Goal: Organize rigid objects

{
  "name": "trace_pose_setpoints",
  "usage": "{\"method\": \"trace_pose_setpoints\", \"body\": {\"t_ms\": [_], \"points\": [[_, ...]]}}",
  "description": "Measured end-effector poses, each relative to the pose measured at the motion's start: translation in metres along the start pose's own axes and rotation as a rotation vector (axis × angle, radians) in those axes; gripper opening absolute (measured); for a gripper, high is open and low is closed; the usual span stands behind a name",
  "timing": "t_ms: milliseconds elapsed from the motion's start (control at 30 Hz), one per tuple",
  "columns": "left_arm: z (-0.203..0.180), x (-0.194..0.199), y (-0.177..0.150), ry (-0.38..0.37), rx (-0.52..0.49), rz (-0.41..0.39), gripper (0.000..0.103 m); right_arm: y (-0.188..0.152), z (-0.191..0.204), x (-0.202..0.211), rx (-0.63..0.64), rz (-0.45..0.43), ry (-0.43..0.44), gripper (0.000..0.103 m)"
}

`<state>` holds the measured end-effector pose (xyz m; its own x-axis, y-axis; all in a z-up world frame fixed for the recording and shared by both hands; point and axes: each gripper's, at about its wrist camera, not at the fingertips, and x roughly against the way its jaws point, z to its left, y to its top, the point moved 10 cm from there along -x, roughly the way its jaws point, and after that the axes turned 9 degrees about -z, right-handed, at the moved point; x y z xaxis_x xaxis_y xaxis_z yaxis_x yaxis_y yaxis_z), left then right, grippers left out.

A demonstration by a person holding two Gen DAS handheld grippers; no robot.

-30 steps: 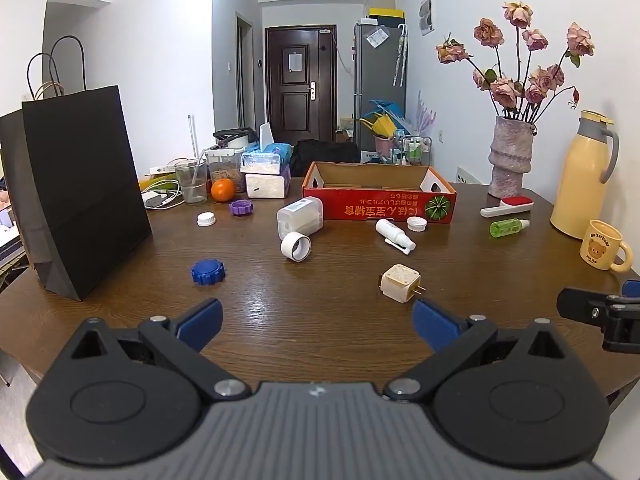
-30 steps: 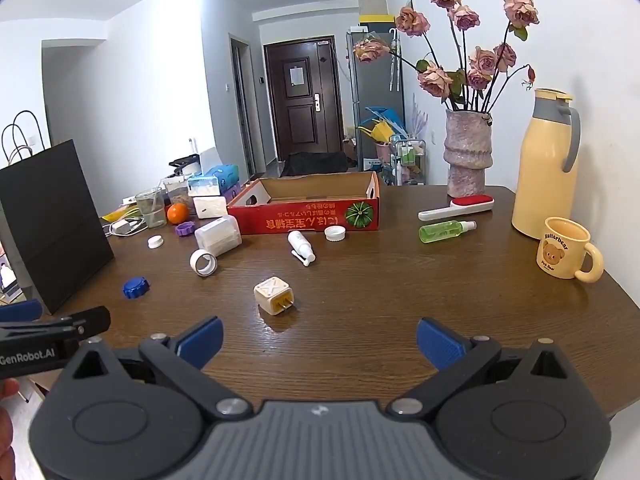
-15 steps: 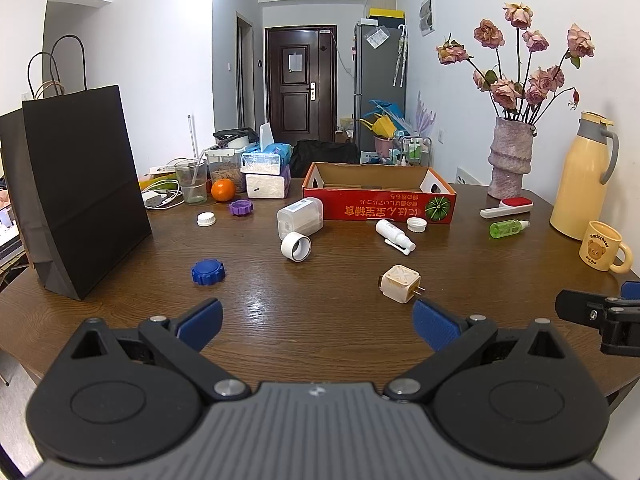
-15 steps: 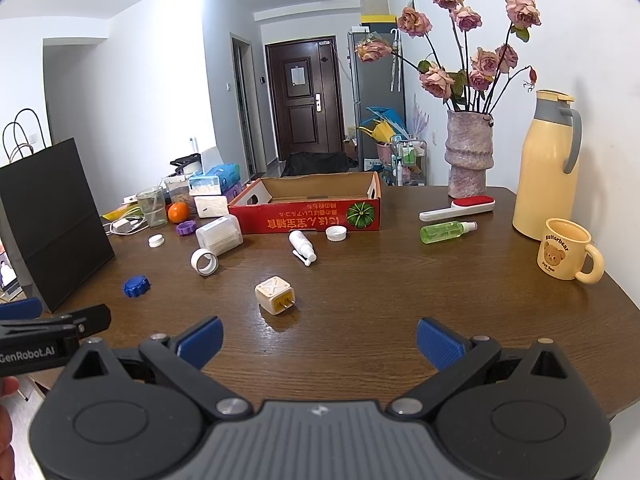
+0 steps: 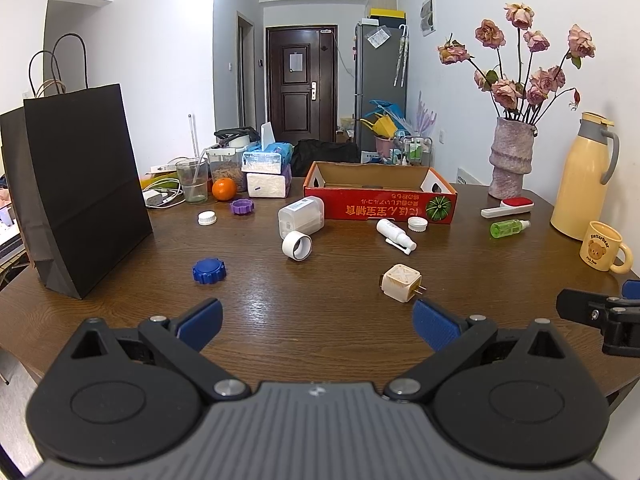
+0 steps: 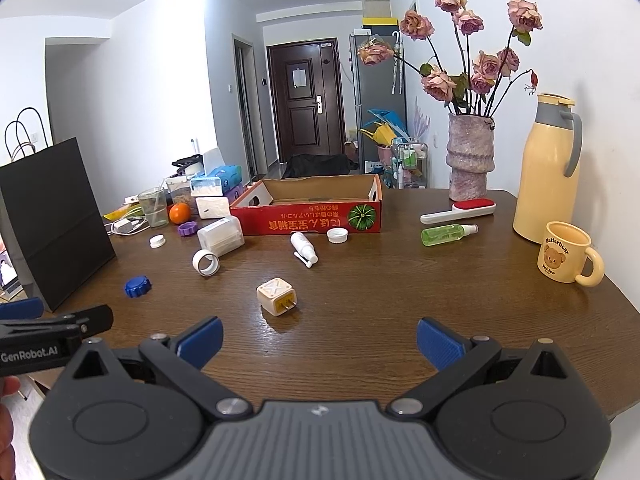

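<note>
Loose items lie on a round wooden table in front of a red cardboard box: a cream plug charger, a white spray bottle, a white tape ring, a clear plastic container, a blue cap, a white cap. My left gripper is open and empty near the table's front edge. My right gripper is open and empty, just short of the charger.
A black paper bag stands at the left. A vase of roses, a yellow thermos, a bear mug, a green spray bottle and a lint brush sit at the right. Tissue packs, a glass, an orange are behind.
</note>
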<state>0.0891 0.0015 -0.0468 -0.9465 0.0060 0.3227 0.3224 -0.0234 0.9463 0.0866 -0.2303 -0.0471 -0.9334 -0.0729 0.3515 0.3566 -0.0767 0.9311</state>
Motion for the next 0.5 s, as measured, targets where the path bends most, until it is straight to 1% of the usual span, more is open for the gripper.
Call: {"method": "trace_pose_setpoints", "body": {"t_ms": [500], "points": [[0.0023, -0.0005, -0.0004, 0.001, 0.005, 0.002, 0.103, 0.0009, 0.0007, 0.0005, 0.002, -0.005, 0.001, 0.103]]}}
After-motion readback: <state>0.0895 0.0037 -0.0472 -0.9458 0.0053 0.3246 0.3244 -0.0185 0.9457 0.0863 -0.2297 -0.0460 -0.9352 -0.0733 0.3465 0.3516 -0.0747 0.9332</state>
